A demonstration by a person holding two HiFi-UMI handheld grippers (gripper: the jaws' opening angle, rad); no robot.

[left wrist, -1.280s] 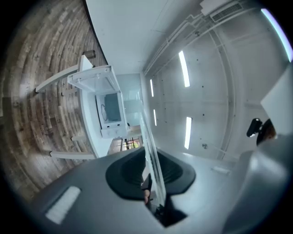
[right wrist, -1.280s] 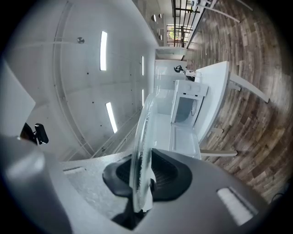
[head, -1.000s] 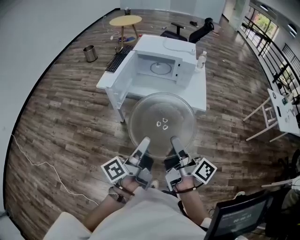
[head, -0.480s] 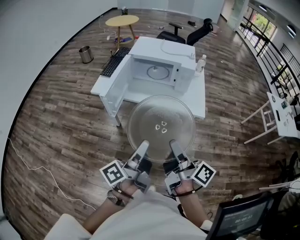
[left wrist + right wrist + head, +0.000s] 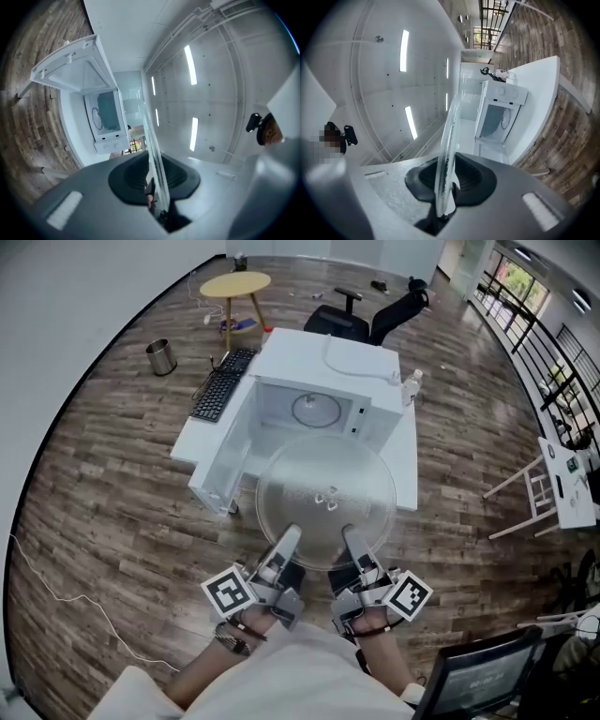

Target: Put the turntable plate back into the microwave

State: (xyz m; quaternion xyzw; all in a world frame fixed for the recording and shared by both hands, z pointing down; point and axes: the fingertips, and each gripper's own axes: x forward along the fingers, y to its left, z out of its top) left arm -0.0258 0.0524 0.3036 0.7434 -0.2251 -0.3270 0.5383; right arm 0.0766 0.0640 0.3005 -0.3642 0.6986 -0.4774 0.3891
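- Turntable plate (image 5: 326, 498): clear glass, held aloft near the table's (image 5: 405, 460) near edge, not yet inside.
- Left claw (image 5: 286, 538), right claw (image 5: 352, 538): each clamped on its near rim.
- Microwave (image 5: 328, 357): door open; insertion left to do.

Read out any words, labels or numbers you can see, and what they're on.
No text is readable.
Monitor: faint print on screen, too blurred.
Keyboard: key legends too small.
Microwave: panel markings too small.
Marker cubes: square patterns only, no letters.
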